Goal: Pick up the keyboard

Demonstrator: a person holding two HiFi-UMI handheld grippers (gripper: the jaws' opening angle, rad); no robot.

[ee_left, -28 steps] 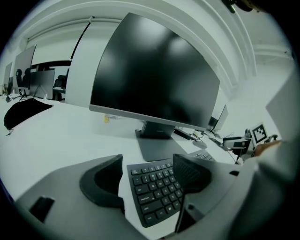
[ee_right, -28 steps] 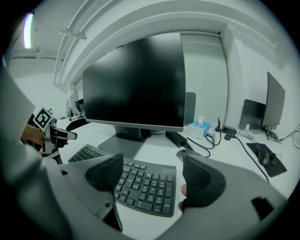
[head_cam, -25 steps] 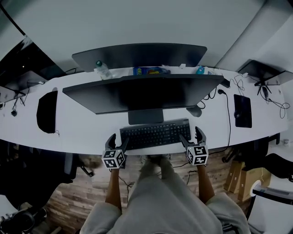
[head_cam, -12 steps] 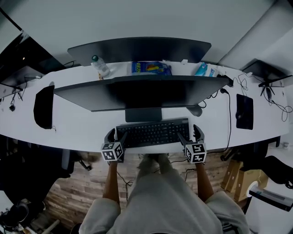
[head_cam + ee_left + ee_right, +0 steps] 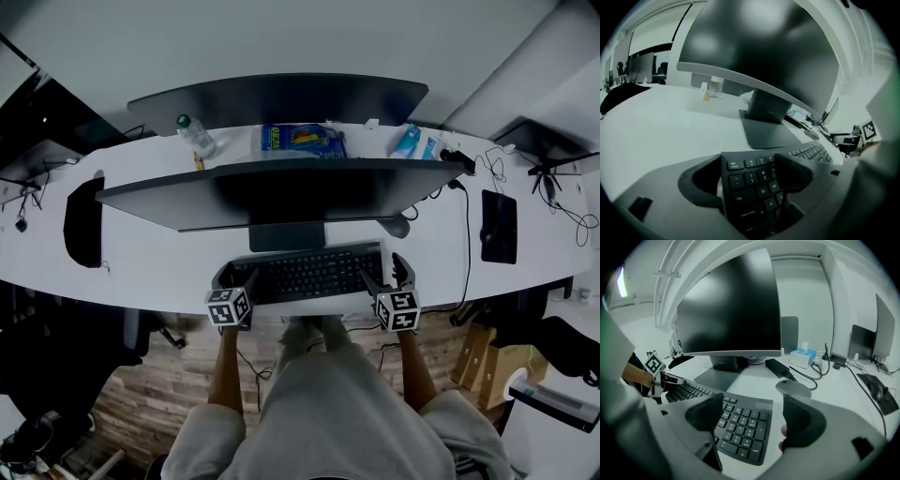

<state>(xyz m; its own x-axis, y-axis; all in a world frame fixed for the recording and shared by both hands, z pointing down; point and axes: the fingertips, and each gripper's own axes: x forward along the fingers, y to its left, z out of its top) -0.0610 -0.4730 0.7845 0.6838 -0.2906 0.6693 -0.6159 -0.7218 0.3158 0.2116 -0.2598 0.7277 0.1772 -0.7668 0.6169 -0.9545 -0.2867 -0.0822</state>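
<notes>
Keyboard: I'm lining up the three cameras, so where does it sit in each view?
Head view: keyboard lower centre, just below the monitor stand.
Left gripper view: keyboard bottom centre, left end nearest the camera.
Right gripper view: keyboard lower centre-left, right end nearest.
Shared landmark: the monitor stand, behind the keyboard in every view.

black keyboard [image 5: 307,273], flat on white desk [image 5: 159,267], before monitor stand [image 5: 287,236]

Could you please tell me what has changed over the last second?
Both grippers advanced: the left gripper, jaws just opening wider, and the right gripper now straddle the ends of the black rectangular keyboard, neither gripping it. The keyboard remains flat on the white desk.
</notes>
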